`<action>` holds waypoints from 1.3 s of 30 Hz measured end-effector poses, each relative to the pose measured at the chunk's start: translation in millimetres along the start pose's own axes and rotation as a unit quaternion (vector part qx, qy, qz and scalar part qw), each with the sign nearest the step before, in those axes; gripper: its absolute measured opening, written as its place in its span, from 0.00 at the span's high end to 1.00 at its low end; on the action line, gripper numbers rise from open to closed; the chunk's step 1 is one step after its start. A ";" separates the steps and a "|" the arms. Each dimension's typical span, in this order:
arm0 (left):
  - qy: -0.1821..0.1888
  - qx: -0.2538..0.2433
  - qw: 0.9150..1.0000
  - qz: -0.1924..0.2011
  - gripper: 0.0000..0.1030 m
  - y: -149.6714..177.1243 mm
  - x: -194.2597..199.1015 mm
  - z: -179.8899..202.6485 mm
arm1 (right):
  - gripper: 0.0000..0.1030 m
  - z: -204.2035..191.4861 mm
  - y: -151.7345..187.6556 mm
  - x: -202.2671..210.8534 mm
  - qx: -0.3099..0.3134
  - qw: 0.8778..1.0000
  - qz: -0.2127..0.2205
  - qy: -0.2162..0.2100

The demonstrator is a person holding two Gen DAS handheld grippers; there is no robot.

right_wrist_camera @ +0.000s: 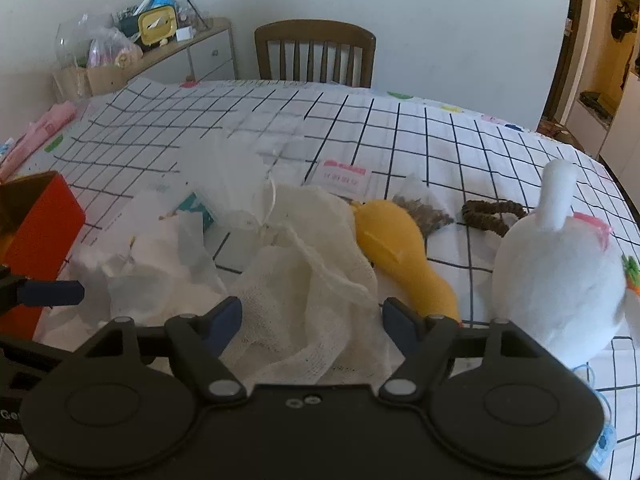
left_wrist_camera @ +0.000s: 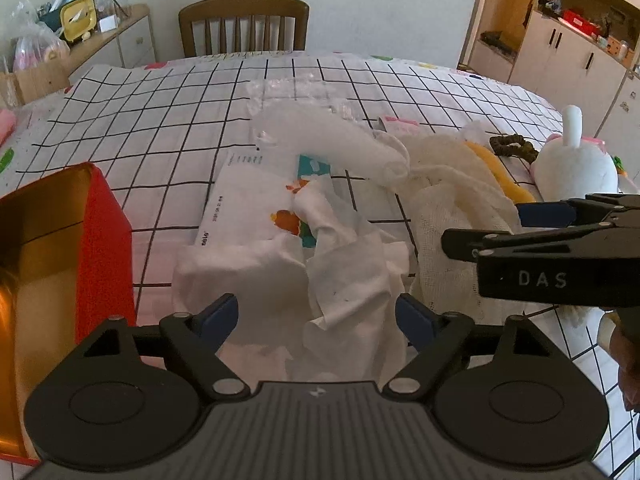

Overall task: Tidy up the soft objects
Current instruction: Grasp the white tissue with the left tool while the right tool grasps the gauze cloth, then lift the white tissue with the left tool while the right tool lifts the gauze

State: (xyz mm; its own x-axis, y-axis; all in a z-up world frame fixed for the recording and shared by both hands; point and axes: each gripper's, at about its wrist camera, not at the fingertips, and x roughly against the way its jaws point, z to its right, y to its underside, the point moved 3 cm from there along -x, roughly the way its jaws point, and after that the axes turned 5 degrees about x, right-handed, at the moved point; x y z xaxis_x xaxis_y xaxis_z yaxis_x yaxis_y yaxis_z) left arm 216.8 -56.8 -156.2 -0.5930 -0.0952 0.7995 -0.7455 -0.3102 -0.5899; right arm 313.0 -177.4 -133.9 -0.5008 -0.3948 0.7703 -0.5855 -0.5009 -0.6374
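We are holding both grippers, left gripper [left_wrist_camera: 316, 316] over the crumpled tissue [left_wrist_camera: 344, 280] beside the red box [left_wrist_camera: 100, 232], right gripper [right_wrist_camera: 312, 316] over the gauze cloth [right_wrist_camera: 304, 280], jaws released, probably preparing to collect them.

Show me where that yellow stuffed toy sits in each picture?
Left wrist view: the yellow stuffed toy is at right of centre, mostly hidden behind the white gauze cloth.
Right wrist view: it lies in the middle, right of the same cloth, fully in sight.
Shared landmark: the brown wooden chair behind the table.
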 end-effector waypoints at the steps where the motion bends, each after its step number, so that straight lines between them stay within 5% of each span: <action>1: 0.000 -0.001 1.000 -0.001 0.23 0.5 -1.0 0.5 | 0.28 -0.4 0.4 -1.0 0.001 1.000 -0.001 -0.001; 10: -0.011 -0.010 1.000 -0.010 0.44 2.0 -6.5 3.7 | 0.48 -7.3 1.3 -7.1 0.012 1.000 -0.009 0.005; 13: -0.009 -0.014 1.000 -0.008 0.64 0.6 -5.5 3.1 | 0.60 -10.4 1.4 -5.3 0.016 1.000 -0.005 0.006; 20: 0.002 -0.021 1.000 -0.006 0.82 -0.8 -3.8 2.1 | 0.92 -16.3 -0.1 5.8 0.021 0.999 0.016 0.018; 39: 0.050 -0.004 0.997 0.061 0.92 -18.6 65.1 -21.4 | 0.93 -20.4 -14.1 103.5 -0.013 0.994 0.109 -0.013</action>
State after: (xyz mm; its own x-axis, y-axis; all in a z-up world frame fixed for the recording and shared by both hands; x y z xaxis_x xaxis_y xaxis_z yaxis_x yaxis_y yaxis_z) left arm 185.6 -37.0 -95.6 -0.7071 -0.0362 0.7062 -0.6678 -0.2943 -0.6837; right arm 256.4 -195.6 -45.6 -0.6014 -0.5112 0.6140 -0.4815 -0.3813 -0.7892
